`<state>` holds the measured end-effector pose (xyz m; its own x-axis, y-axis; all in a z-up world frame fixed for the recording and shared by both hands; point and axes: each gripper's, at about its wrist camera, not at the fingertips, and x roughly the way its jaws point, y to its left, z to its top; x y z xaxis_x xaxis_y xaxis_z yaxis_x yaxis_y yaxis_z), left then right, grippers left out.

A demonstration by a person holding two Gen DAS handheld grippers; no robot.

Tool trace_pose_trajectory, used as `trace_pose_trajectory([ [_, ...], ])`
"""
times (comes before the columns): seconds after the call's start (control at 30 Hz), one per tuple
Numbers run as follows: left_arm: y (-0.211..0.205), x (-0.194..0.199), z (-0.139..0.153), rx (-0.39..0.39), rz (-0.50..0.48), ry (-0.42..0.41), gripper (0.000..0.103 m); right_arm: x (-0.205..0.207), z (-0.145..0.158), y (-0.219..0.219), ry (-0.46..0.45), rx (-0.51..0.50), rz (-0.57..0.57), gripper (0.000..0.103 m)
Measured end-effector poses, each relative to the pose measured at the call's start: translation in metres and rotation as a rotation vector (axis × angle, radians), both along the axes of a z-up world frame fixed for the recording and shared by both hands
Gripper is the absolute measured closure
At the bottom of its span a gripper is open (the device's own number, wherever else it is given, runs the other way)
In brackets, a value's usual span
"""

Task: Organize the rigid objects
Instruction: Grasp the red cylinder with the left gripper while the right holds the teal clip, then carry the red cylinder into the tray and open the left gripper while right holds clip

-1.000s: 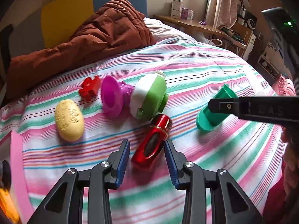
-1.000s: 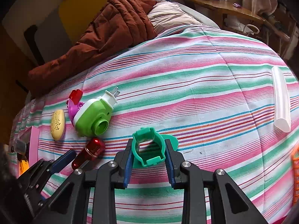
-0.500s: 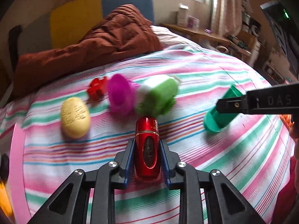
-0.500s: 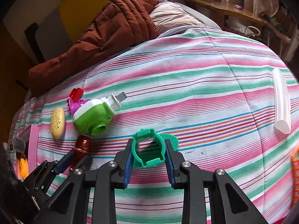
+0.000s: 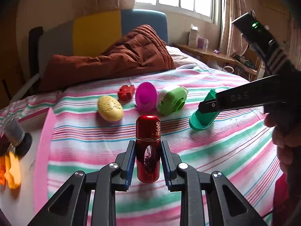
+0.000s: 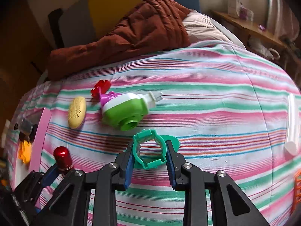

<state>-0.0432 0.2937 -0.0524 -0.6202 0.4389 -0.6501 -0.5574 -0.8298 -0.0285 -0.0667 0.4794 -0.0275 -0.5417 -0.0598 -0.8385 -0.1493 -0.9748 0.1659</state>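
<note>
My left gripper (image 5: 147,146) is shut on a shiny red bottle (image 5: 148,126), which stands up between the blue pads above the striped bedsheet (image 5: 216,150). In the right wrist view the same red bottle (image 6: 62,156) shows at the lower left. My right gripper (image 6: 149,147) is shut on a teal plastic holder (image 6: 145,134); the left wrist view shows that teal holder (image 5: 201,117) with its round base near the sheet. A yellow oval (image 5: 110,108), a red puzzle piece (image 5: 126,92), a magenta cup (image 5: 145,98) and a green-and-white toy (image 5: 171,100) lie in a row behind.
A brown quilt (image 5: 112,60) is heaped at the head of the bed. A pink board edge (image 5: 44,150) runs along the left, with a dark jar (image 5: 17,137) beyond it. A white tube (image 6: 291,124) lies at the right, near an orange basket (image 6: 297,186).
The left gripper closed on the red bottle, which lay slanted on the sheet, and now holds it upright and tilted back. The right gripper kept its grip on the teal holder and shifted slightly.
</note>
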Motion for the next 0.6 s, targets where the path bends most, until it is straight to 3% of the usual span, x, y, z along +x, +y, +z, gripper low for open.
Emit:
trace_pose_trajectory([
  [0.3,-0.025,0.026,0.012,0.039,0.018,0.048,0.077,0.002,0.002,-0.022,0.048,0.057,0.078,0.072],
  [0.6,-0.055,0.053,0.011,0.078,0.007,-0.027,0.077,0.003,-0.001,-0.028,0.038,0.077,0.096,0.072],
])
